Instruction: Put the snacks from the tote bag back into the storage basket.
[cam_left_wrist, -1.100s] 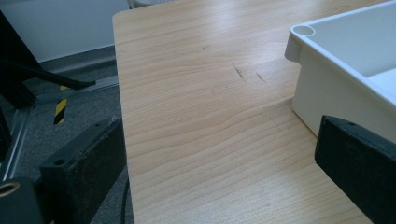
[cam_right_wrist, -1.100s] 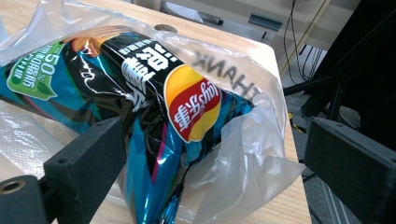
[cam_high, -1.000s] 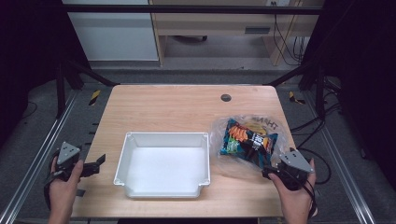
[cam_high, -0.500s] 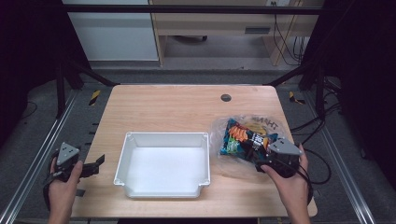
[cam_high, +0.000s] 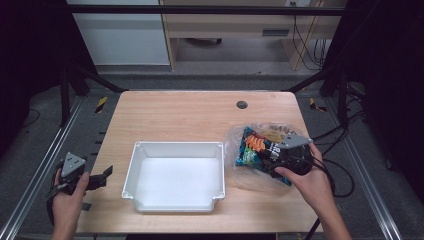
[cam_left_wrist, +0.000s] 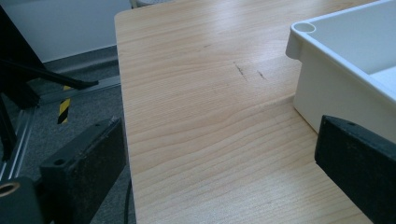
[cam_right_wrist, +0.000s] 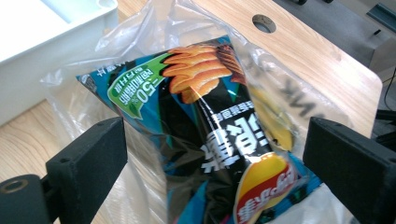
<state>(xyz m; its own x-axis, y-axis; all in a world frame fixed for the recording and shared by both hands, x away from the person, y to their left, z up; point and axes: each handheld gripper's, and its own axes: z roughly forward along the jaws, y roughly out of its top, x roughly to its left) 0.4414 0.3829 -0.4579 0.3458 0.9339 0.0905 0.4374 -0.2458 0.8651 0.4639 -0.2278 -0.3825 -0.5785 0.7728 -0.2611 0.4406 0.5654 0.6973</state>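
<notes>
A blue and black bag of chips (cam_high: 252, 146) lies inside a clear plastic bag (cam_high: 239, 134) on the right side of the wooden table (cam_high: 190, 115). My right gripper (cam_high: 269, 156) hovers over the chip bag's near end, open. In the right gripper view the chips (cam_right_wrist: 210, 116) lie between the two wide-apart jaws of the right gripper (cam_right_wrist: 215, 165), which do not press on them. A white tray (cam_high: 131, 170) stands empty at the front middle. My left gripper (cam_high: 104, 177) is open at the table's left front edge, nothing between the jaws of the left gripper (cam_left_wrist: 219, 177).
A dark round grommet hole (cam_high: 242, 104) sits near the table's back right. The tray's corner (cam_left_wrist: 303, 32) lies just right of the left gripper. Metal frame rails (cam_high: 30, 185) and cables (cam_high: 345, 175) run beside the table.
My right gripper has moved from the table's front right edge forward and left, onto the chip bag. The left gripper has barely shifted.
</notes>
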